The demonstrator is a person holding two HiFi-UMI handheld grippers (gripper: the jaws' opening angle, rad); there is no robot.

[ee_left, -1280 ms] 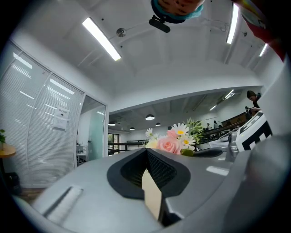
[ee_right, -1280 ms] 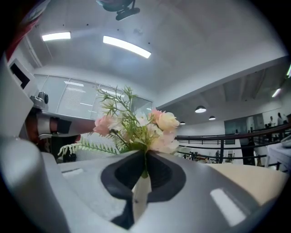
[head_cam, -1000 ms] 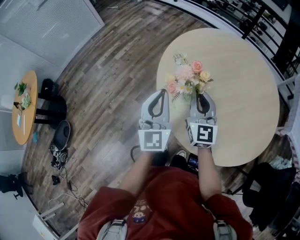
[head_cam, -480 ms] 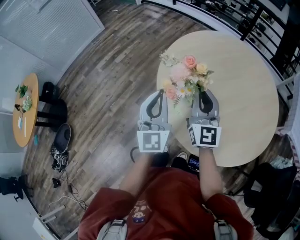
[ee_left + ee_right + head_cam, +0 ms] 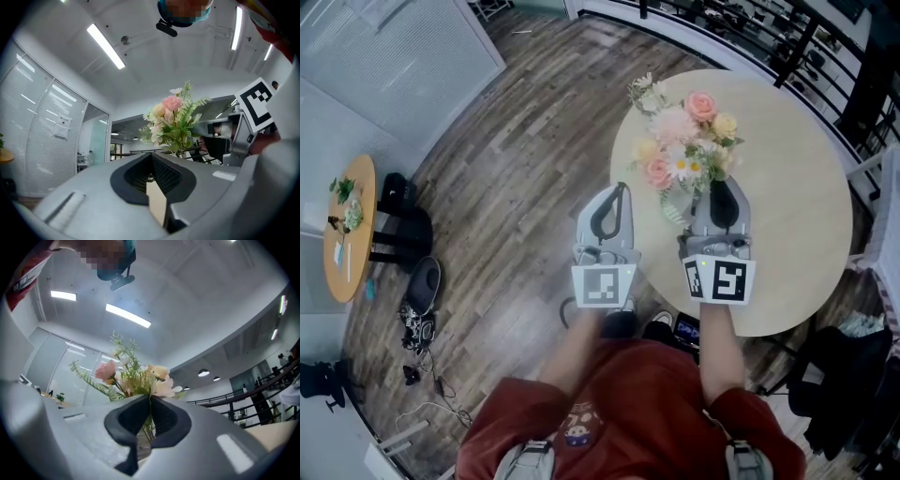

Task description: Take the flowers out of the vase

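A bouquet (image 5: pixel 684 141) of pink, peach and white flowers with green fern hangs over the near left part of the round beige table (image 5: pixel 797 187). My right gripper (image 5: pixel 720 202) is shut on its stems just below the blooms. In the right gripper view the stems (image 5: pixel 146 425) run down between the closed jaws, with the blooms (image 5: pixel 136 376) above the right gripper (image 5: pixel 150 399). My left gripper (image 5: pixel 609 211) is beside it, over the table's left edge, shut and empty. The left gripper view shows the bouquet (image 5: pixel 172 119) beyond the left gripper (image 5: pixel 151 155). I cannot make out the vase.
A small orange round table (image 5: pixel 347 225) with a plant stands far left on the wooden floor. Black gear and cables (image 5: pixel 420 281) lie next to it. A dark railing (image 5: pixel 750 23) runs behind the big table. A dark chair (image 5: pixel 844 384) is at the lower right.
My right gripper has risen with the bouquet, whose blooms now sit higher and further right in the head view. The left gripper has stayed where it was.
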